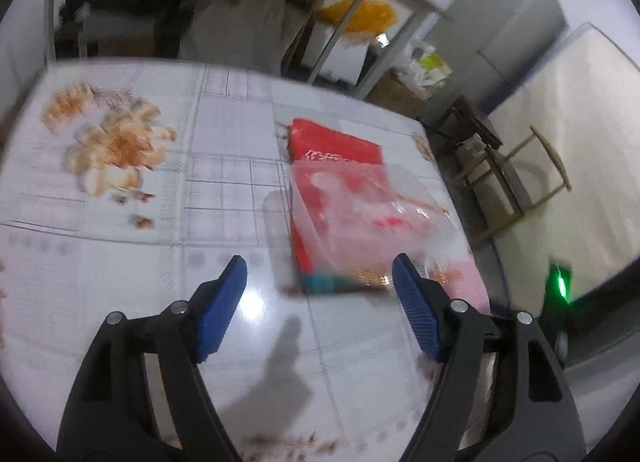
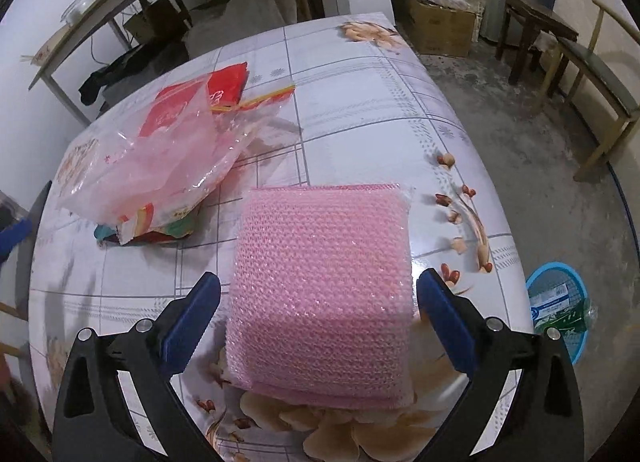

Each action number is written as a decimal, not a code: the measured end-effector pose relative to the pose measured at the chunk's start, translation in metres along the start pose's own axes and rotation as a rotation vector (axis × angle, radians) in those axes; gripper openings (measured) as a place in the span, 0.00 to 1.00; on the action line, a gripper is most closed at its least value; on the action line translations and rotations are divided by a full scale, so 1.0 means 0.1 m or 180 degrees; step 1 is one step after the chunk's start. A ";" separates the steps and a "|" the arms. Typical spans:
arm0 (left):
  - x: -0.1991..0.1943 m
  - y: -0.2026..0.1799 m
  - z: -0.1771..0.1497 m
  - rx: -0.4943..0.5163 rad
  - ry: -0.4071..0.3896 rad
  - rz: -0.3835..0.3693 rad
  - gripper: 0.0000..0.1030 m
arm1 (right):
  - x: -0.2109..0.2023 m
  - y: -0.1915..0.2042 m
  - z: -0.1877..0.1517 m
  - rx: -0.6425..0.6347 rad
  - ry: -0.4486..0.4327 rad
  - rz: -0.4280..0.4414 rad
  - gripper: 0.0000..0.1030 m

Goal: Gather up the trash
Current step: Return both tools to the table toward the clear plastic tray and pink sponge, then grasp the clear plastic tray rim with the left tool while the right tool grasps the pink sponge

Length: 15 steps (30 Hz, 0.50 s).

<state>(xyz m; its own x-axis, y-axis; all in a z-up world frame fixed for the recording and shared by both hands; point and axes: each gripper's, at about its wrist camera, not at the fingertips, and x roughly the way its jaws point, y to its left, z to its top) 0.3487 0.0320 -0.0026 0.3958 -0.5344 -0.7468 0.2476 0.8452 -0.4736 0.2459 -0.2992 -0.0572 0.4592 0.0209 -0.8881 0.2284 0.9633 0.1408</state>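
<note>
A red snack package [image 1: 332, 150] lies on the flowered table [image 1: 120, 262] with a clear plastic bag [image 1: 360, 214] draped over it. My left gripper [image 1: 319, 266] hovers open just in front of its near edge, with nothing between the pads. In the right wrist view the same package and bag [image 2: 160, 166] lie at the left. A pink bubble-wrap pad [image 2: 324, 294] lies flat on the table between the open jaws of my right gripper [image 2: 320, 278]. Its blue pads stand just beside the pad's two edges without pressing on it.
A blue waste basket [image 2: 556, 310] holding a green bottle and paper stands on the floor past the table's right edge. A wooden stool [image 2: 532, 34], a bench [image 2: 600, 78] and a cardboard box [image 2: 444, 30] stand beyond. Metal shelving [image 2: 120, 2] lines the back wall.
</note>
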 end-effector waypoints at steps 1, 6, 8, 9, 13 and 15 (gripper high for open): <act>0.13 0.04 0.07 -0.0094 0.0061 -0.0001 0.58 | 0.00 0.01 0.00 -0.0020 -0.0005 0.0004 0.93; 0.56 0.20 0.22 -0.0476 0.0259 -0.0076 0.39 | -0.01 0.03 -0.02 -0.0122 -0.0028 0.0038 0.93; 0.64 0.23 0.22 -0.0543 0.0304 -0.0164 0.32 | -0.01 0.04 -0.03 -0.0164 -0.0037 0.0046 0.90; 0.67 0.23 0.21 -0.0574 0.0316 -0.0199 0.28 | -0.01 0.04 -0.04 -0.0182 -0.0043 0.0026 0.87; 0.66 0.24 0.14 -0.0687 0.0295 -0.0316 0.10 | -0.04 0.05 -0.07 -0.0215 -0.0089 0.0026 0.79; 0.62 0.26 0.12 -0.0730 0.0258 -0.0335 0.05 | -0.05 0.05 -0.07 -0.0220 -0.0109 0.0032 0.78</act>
<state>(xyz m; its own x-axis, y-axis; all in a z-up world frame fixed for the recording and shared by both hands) 0.3898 0.0208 -0.0556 0.3040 -0.6256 -0.7185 0.0730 0.7673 -0.6372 0.2385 -0.2925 -0.0551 0.4907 0.0225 -0.8711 0.1645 0.9793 0.1180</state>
